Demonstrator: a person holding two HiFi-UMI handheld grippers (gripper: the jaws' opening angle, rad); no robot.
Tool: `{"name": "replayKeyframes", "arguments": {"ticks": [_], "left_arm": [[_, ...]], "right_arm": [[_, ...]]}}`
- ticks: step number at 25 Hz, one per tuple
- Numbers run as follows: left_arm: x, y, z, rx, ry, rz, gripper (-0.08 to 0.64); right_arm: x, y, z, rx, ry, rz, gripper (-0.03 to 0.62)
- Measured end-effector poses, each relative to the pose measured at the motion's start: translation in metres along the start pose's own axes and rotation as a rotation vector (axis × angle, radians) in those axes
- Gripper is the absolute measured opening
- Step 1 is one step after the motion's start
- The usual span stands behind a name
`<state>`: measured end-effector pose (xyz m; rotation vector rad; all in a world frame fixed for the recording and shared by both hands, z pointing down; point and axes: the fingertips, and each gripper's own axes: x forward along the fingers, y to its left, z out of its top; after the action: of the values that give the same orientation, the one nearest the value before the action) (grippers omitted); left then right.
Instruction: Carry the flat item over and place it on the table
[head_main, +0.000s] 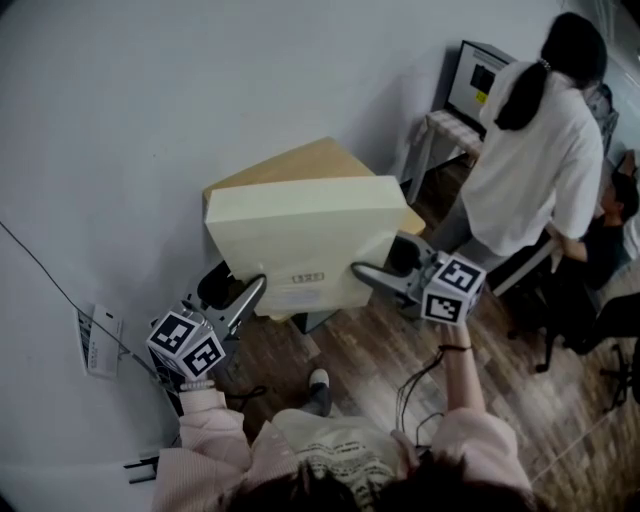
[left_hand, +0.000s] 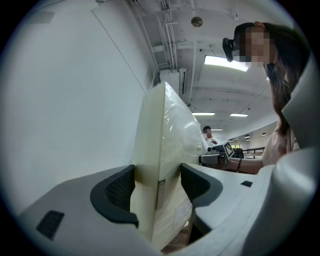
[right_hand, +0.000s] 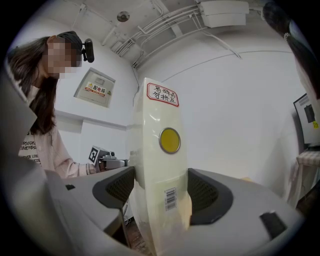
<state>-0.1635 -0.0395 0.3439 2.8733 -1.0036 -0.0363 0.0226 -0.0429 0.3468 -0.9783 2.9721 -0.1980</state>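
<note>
Left gripper (head_main: 246, 299) and right gripper (head_main: 384, 280) clamp opposite edges of the cream, plastic-wrapped flat panel (head_main: 305, 235), held aloft by the tan wooden table (head_main: 298, 160) — mid-carry; next, likely lowering it level onto the tabletop.

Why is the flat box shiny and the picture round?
Left gripper view: ceiling lights glare off the plastic around the flat box. Right gripper view: the wide lens bends straight lines and blackens the corners. Head view: dim and greyish.
</note>
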Motion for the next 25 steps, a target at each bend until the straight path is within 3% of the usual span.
{"name": "replayKeyframes", "arguments": {"ticks": [25], "left_arm": [[0.091, 0.117, -0.012, -0.024, 0.036, 0.005, 0.29]], "right_arm": [[0.088, -0.119, -0.003, 0.019, 0.045, 0.001, 0.341]]}}
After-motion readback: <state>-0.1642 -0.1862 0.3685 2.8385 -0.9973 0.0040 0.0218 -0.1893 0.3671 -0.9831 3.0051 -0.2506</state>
